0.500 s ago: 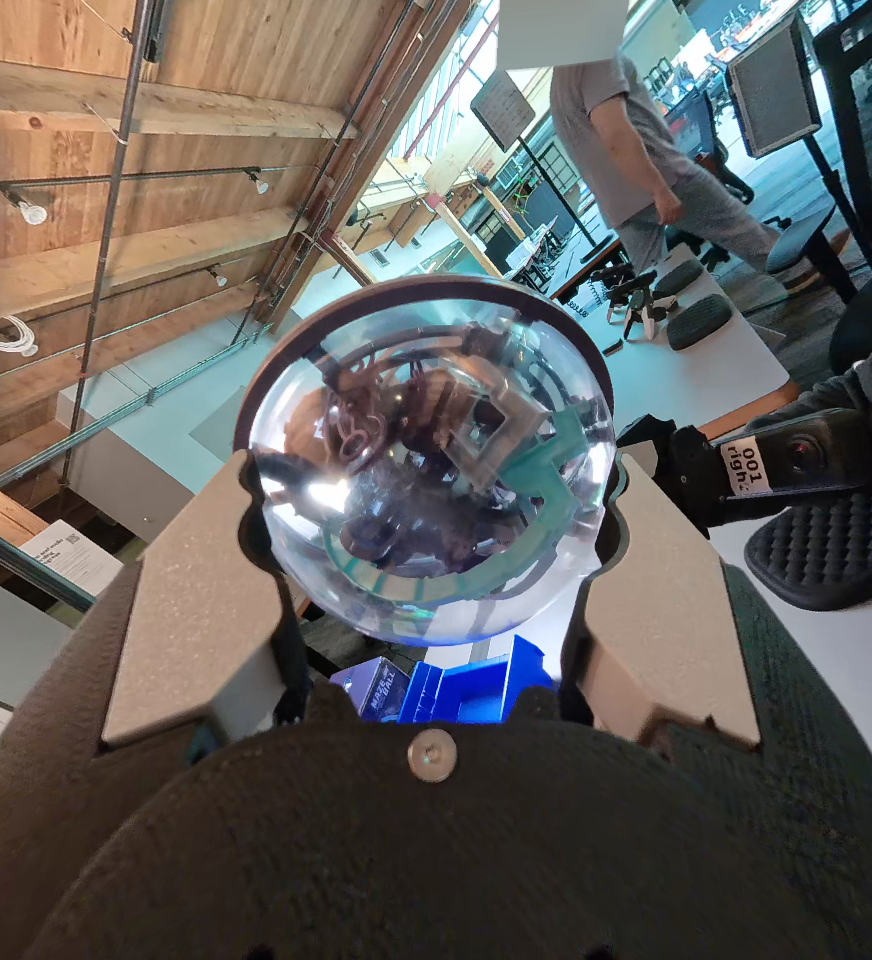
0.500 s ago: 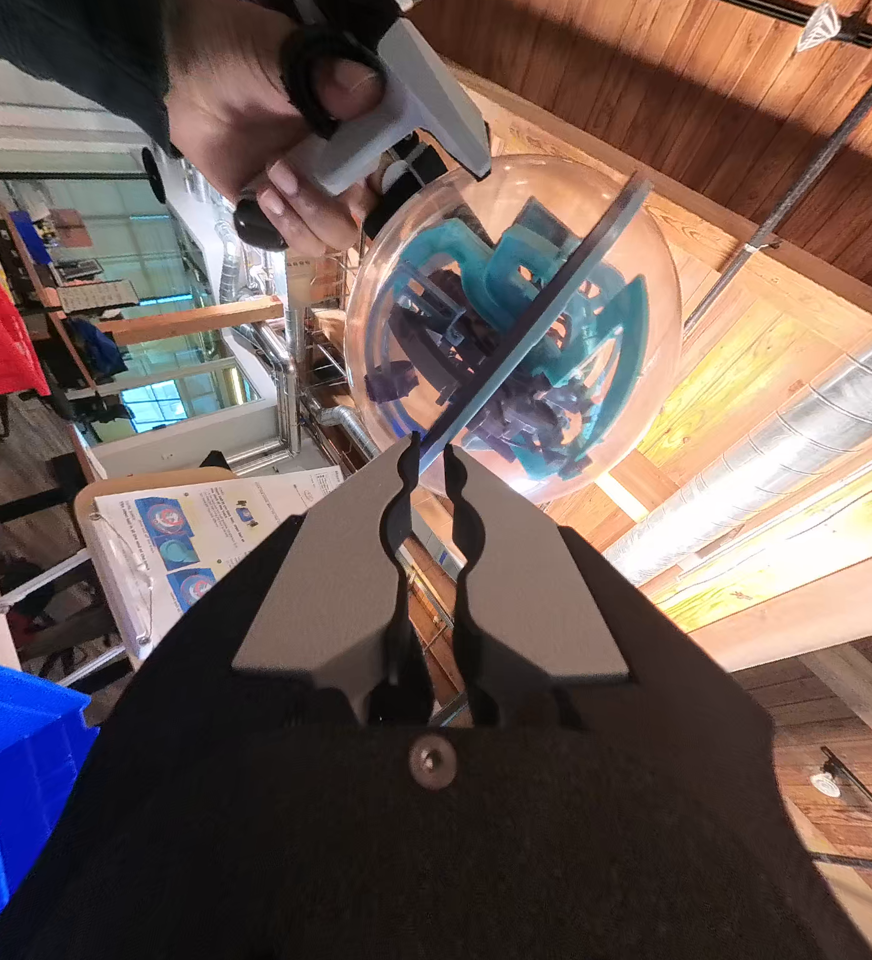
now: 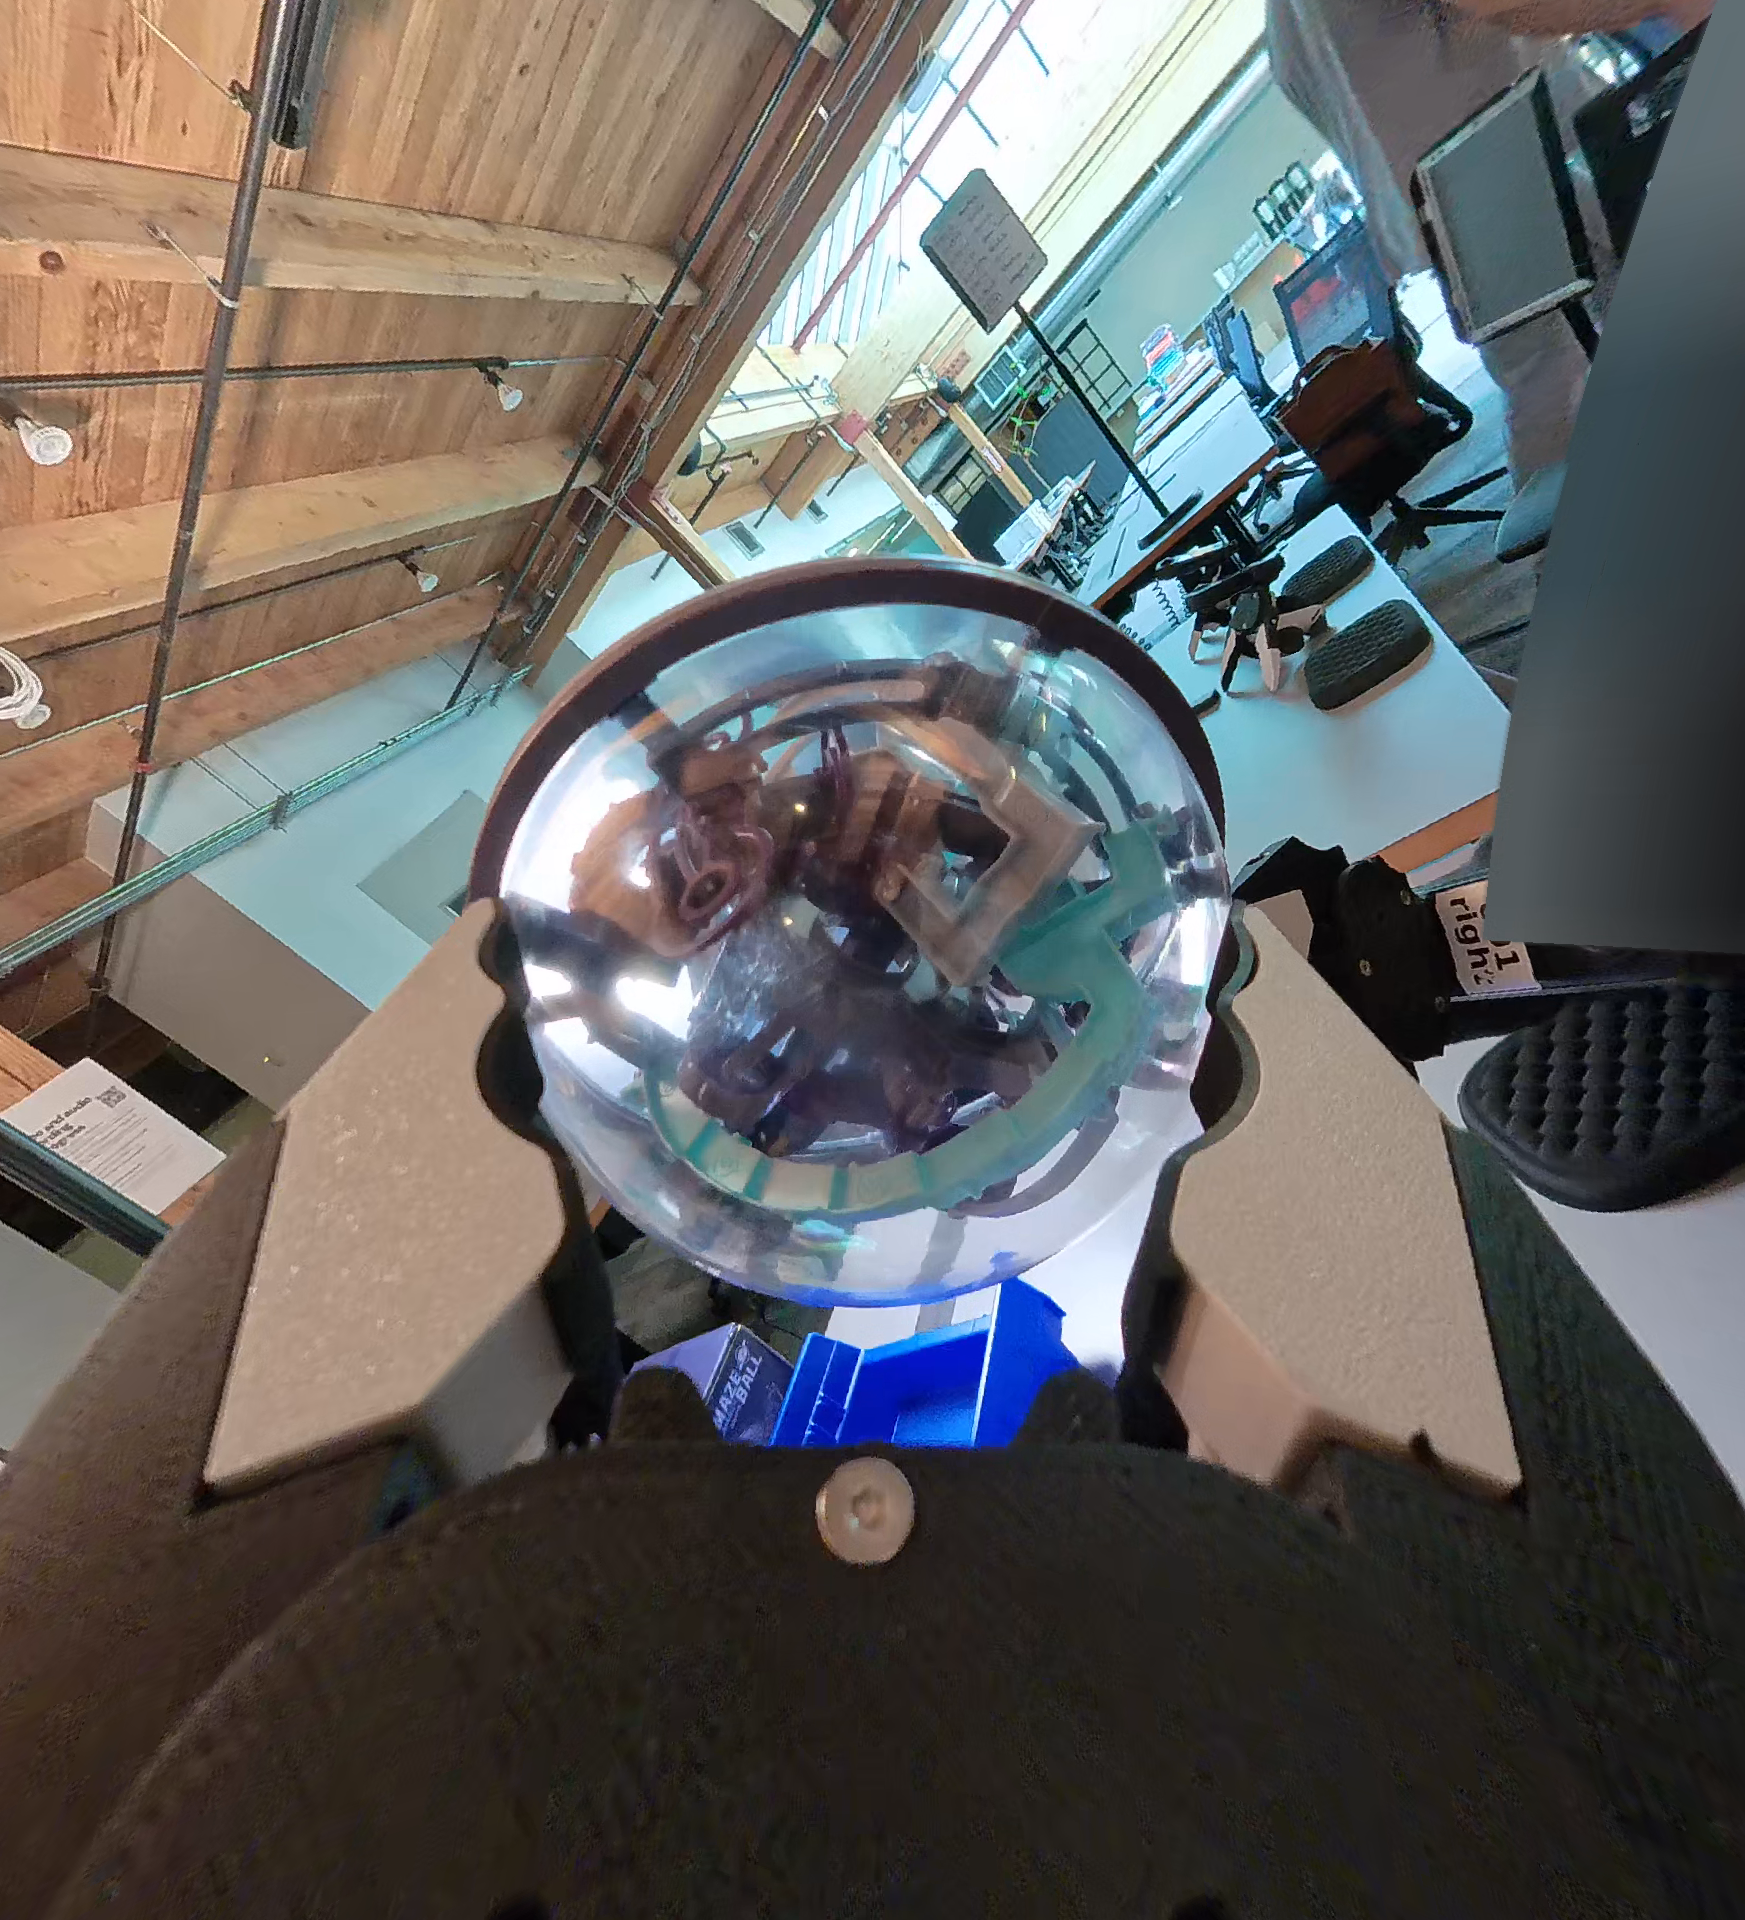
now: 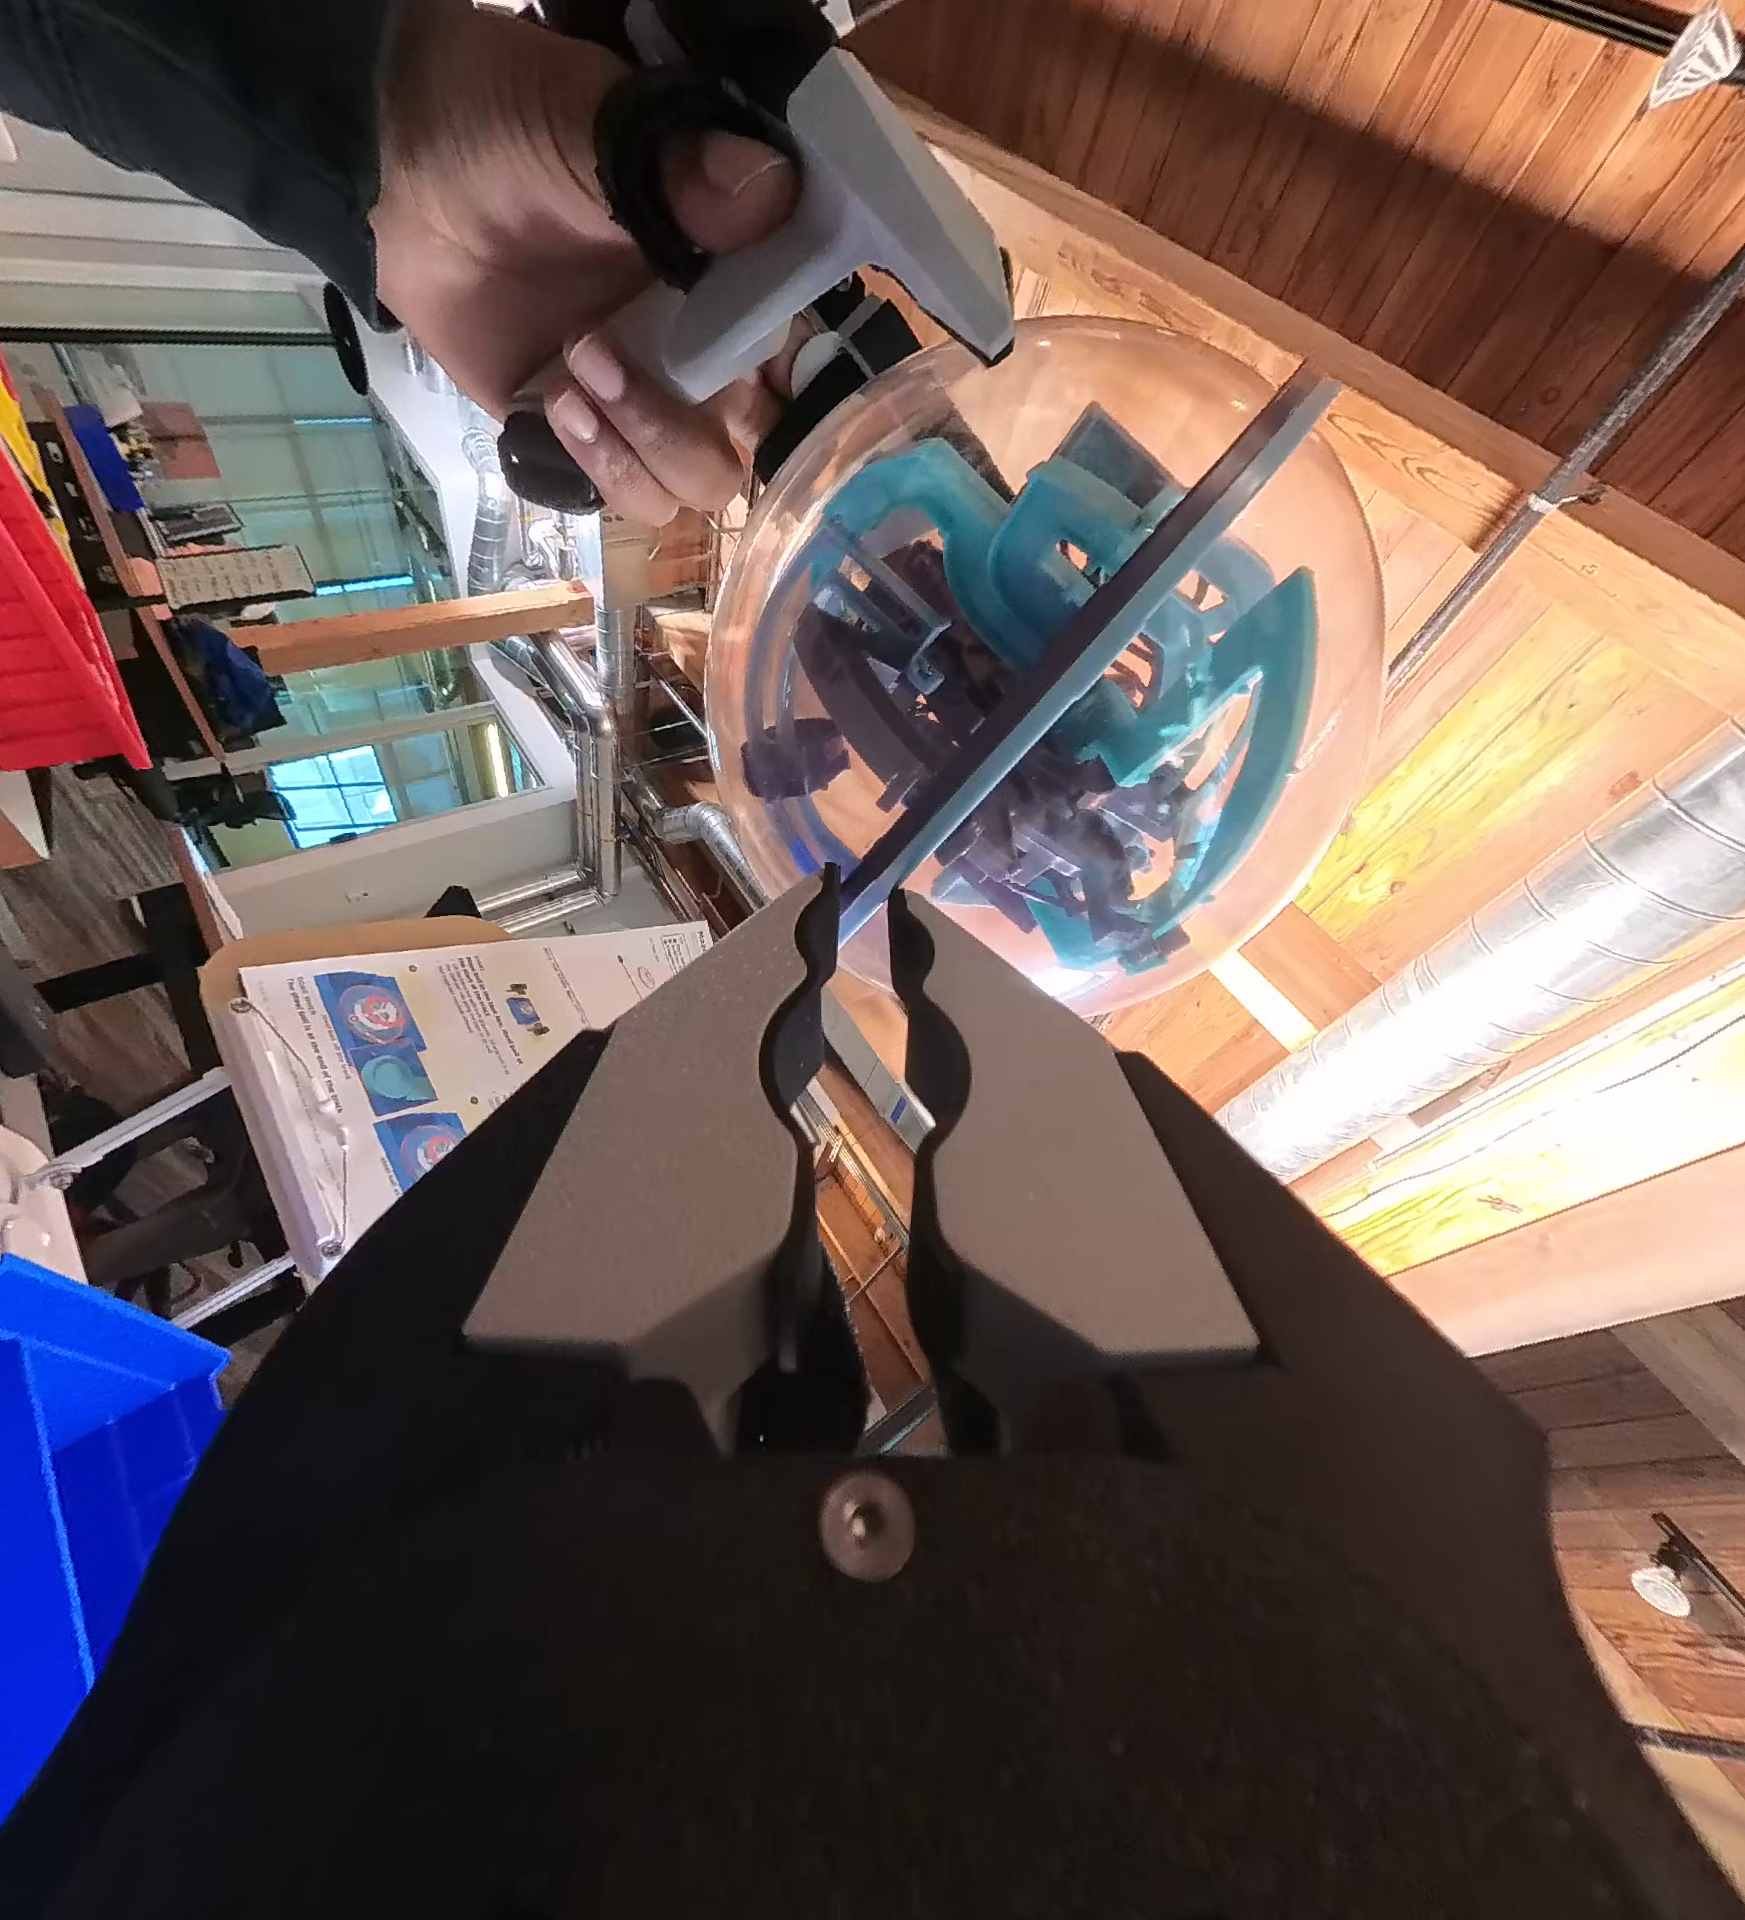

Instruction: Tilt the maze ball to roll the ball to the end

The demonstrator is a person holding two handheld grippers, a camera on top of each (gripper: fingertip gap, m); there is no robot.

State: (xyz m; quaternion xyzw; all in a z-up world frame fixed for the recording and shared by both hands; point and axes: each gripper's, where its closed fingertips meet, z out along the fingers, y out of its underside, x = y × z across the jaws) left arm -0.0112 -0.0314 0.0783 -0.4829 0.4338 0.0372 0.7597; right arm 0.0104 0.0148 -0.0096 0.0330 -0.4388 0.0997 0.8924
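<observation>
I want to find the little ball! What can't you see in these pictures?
- Little rolling ball: lost among tracks and glare inside the maze ball, both views.
- Track's end: left wrist view, too tangled.
- Right gripper touching the rim: right wrist view, unclear.
- Blue bin: cut off by edge.

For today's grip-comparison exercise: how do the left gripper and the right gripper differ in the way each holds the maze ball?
The left gripper has its jaws spread wide around the maze ball's clear shell; the right gripper has its jaws nearly closed. The left clasps the round body at its sides; the right pinches only the thin flat ring around the ball's middle. Both have grey fingers and black bodies, and both hold the same ball aloft.
</observation>
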